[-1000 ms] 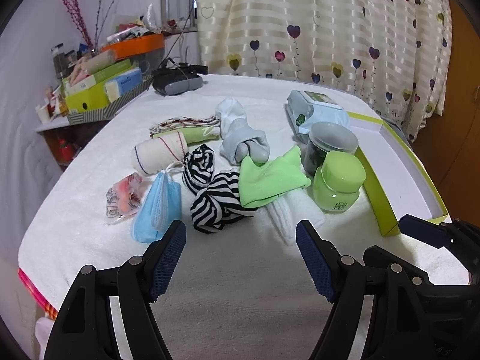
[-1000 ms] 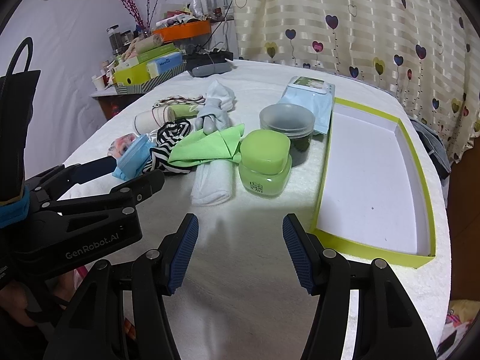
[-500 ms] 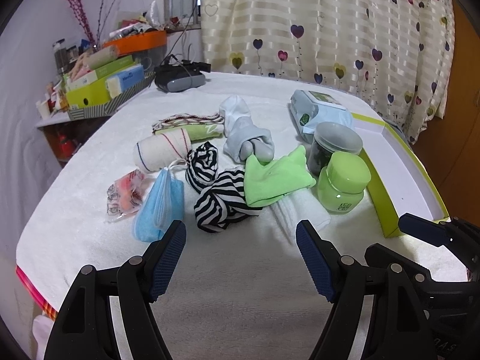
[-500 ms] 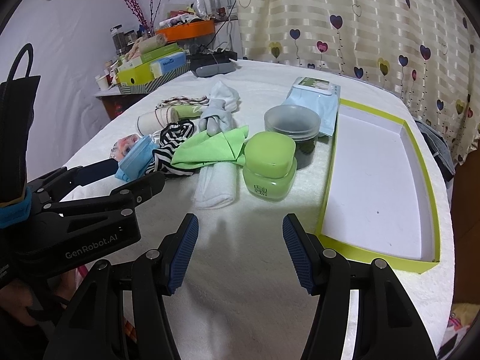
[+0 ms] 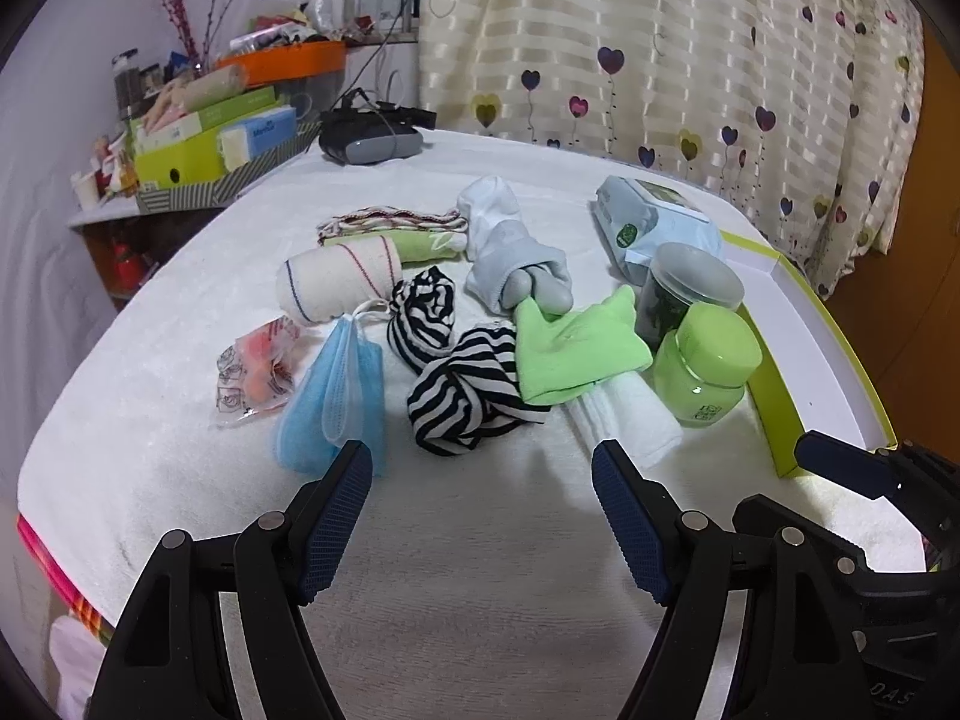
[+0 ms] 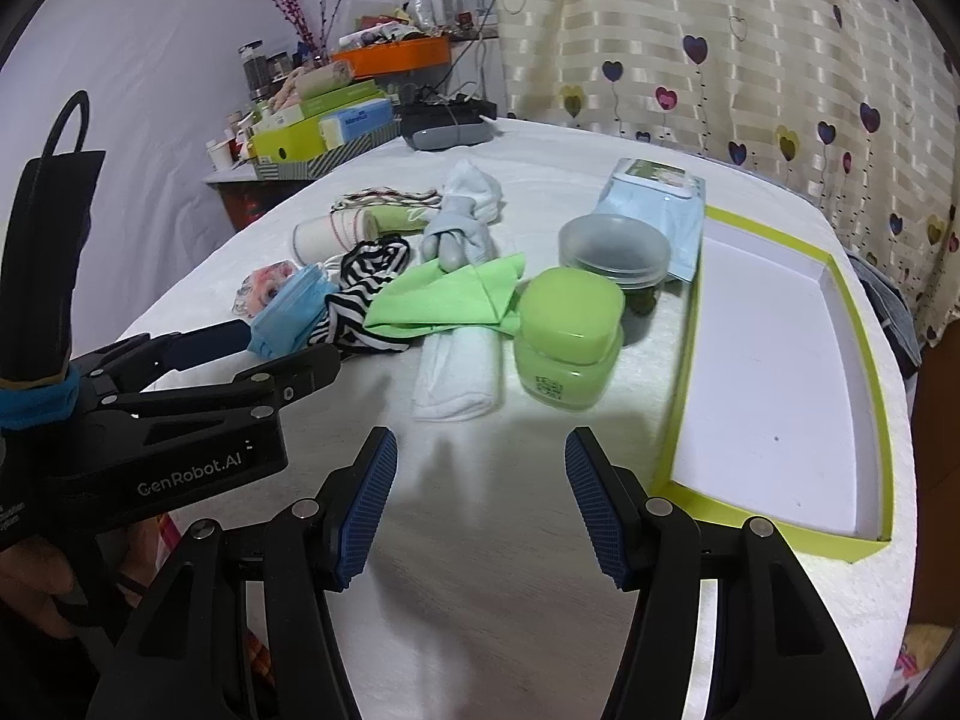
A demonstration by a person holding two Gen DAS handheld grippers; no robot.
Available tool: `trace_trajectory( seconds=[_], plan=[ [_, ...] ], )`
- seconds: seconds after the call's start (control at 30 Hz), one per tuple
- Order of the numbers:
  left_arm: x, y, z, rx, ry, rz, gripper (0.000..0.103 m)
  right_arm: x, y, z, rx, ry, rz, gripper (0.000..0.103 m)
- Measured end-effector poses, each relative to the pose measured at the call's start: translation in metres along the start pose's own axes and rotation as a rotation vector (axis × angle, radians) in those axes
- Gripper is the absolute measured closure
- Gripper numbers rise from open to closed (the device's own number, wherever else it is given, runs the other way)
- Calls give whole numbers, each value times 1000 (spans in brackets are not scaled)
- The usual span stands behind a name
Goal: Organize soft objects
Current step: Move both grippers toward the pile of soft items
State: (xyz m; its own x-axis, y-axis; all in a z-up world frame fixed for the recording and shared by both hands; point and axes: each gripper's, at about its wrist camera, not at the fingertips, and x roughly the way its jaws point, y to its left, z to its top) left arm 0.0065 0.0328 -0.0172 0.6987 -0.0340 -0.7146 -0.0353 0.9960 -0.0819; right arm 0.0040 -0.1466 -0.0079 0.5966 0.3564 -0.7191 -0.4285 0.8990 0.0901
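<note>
Left gripper [image 5: 480, 474] low over the white-towelled bench [image 5: 480, 588], fingers [image 5: 336, 510] spread wide, nothing between them. Right gripper [image 6: 480, 468] beside it, fingers [image 6: 366, 504] likewise wide and empty, over bare towel.

Just beyond the left gripper: folded blue face mask [image 5: 336, 402], with a small clear packet with pink contents [image 5: 258, 369] to its left. Black-and-white striped cloth [image 5: 468, 396], knotted, just right of the mask; a second striped bundle [image 5: 423, 315] behind it.

Rolled white towel [image 6: 459, 369] lies ahead of the right gripper, its far end under a folded green cloth [image 6: 450, 300]. Green jar [image 6: 567, 339] just right of the towel, a clear jar with a grey lid [image 6: 615, 255] touching behind it.

Shallow box with green rim [image 6: 840, 276] along the right side of the bench, white inside.

Further back: grey-and-white sock bundle [image 5: 516, 264], white roll with red and blue stitching [image 5: 339, 279], a green roll [image 5: 420, 246] and a red-patterned folded cloth [image 5: 390, 219] behind that. Pale blue wipes pack [image 5: 654, 228] behind the jars.

Far edge: dark headset [image 5: 369, 141]; cluttered shelf [image 5: 210, 144] at left; heart-print curtain [image 5: 660, 48] behind
</note>
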Motion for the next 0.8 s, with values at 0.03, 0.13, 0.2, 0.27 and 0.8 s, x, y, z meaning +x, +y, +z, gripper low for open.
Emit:
trace_trajectory(
  seconds=[0.03, 0.13, 0.2, 0.27, 0.8],
  plan=[
    [1, 2, 0, -7, 2, -9, 26, 0, 1, 0, -2, -1, 3, 43],
    [4, 10, 0, -31, 9, -35, 26, 3, 2, 1, -3, -1, 13, 43],
    [7, 14, -1, -44, 17, -39, 26, 3, 2, 1, -2, 0, 16, 43],
    [9, 18, -1, -52, 22, -38, 26, 4, 2, 2, -2, 9, 24, 43],
    [10, 29, 2, -52, 9, -36, 26, 11, 4, 13, -9, 11, 58, 44]
  ],
)
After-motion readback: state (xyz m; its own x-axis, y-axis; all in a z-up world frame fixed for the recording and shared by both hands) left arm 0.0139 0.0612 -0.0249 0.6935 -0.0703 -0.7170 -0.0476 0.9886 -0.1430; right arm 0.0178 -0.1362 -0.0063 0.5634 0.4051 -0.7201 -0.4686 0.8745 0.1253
